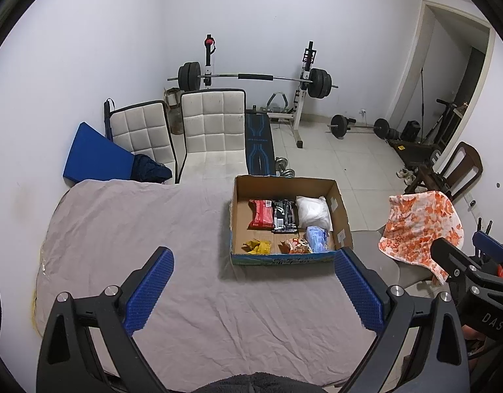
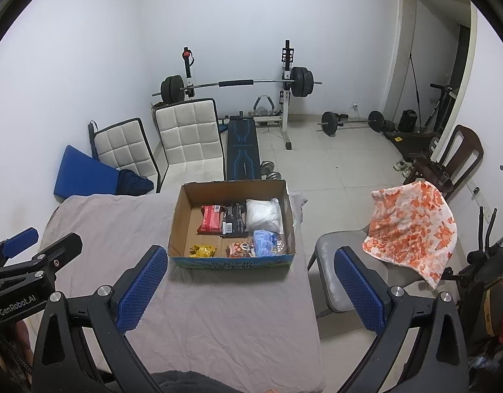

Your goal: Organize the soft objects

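An open cardboard box [image 1: 341, 216] [image 2: 177, 219] stands on the grey sheet-covered table [image 1: 137, 229] [image 2: 114, 222]. Inside lie soft packets: a red pack [image 1: 260, 213] [image 2: 211, 219], a black pack [image 1: 284, 215] [image 2: 234, 220], a white bag [image 1: 313, 211] [image 2: 264, 215], a blue pack [image 1: 316, 239] [image 2: 264, 242], a yellow packet [image 1: 258, 246] [image 2: 203, 251] and an orange packet [image 1: 297, 245] [image 2: 241, 249]. My left gripper [image 1: 253, 275] is open and empty, held above the table in front of the box. My right gripper [image 2: 250, 273] is open and empty, near the table's right edge.
An orange-and-white towel [image 1: 421, 226] [image 2: 412, 229] hangs over a grey chair [image 2: 336, 281] right of the table. Behind the table are two white padded chairs [image 1: 212, 127], a blue cushion [image 1: 94, 160], a weight bench with barbell [image 1: 251, 77] and a dark wooden chair [image 2: 448, 160].
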{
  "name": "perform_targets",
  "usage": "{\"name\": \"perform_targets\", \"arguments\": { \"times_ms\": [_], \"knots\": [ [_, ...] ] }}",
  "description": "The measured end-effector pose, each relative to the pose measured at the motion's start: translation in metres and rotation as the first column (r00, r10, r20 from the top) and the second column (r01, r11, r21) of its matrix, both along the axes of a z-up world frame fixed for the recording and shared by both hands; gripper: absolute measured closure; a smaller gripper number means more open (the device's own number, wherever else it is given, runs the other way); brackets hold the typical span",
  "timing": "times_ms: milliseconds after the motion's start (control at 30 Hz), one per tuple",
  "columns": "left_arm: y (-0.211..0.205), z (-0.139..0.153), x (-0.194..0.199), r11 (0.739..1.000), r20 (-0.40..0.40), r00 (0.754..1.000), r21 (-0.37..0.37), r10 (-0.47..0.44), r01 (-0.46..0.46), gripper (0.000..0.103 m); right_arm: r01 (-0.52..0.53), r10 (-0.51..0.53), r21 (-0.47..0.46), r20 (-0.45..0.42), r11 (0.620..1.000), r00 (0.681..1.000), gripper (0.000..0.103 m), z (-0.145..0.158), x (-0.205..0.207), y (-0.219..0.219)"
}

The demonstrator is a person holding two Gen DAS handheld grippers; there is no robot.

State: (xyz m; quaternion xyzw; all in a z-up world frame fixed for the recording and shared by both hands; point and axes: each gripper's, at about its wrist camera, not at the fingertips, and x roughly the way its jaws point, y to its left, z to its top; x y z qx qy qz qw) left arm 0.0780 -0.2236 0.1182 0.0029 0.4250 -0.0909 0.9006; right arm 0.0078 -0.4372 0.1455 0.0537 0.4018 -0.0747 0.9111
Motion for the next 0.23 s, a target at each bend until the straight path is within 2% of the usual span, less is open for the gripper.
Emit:
{"name": "perform_targets", "arguments": {
  "times_ms": [233],
  "knots": [
    [0.001,-0.005,0.012,1.0,-0.005,1.0,0.004,0.006,-0.006,0.002,-0.006,0.006,-0.003,-0.007,1.0,1.0,0.0,-0.004,0.01,-0.003]
  ]
}}
